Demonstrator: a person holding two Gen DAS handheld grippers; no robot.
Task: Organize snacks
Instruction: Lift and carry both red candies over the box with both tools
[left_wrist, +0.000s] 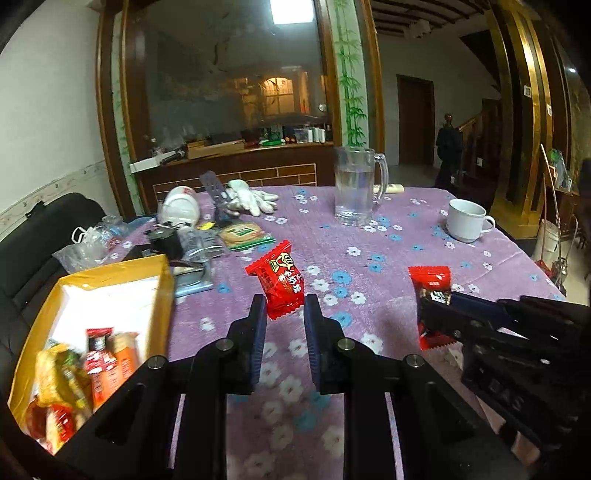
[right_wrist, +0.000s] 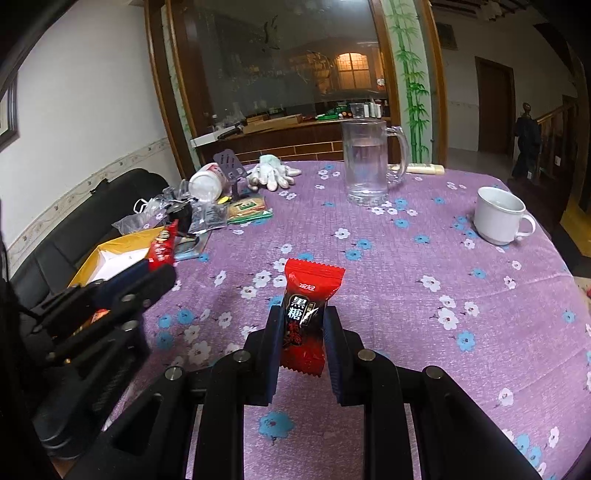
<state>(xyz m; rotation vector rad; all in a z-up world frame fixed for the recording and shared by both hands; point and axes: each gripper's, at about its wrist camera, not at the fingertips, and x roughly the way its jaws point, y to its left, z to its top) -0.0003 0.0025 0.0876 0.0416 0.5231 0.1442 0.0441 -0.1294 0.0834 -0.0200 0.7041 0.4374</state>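
Left wrist view: the left gripper (left_wrist: 284, 308) is clamping a red snack packet (left_wrist: 277, 283), its long axis tilting up and away over the purple tablecloth (left_wrist: 388, 254), beside the yellow box (left_wrist: 162, 284). The right gripper (right_wrist: 302, 321) is pinching a black-and-red candy packet (right_wrist: 306, 314) standing upright, pointing away.

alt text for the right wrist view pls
The right gripper is shut on a red and black snack packet, held upright above a purple floral tablecloth. Beyond stand a glass mug and a white cup.
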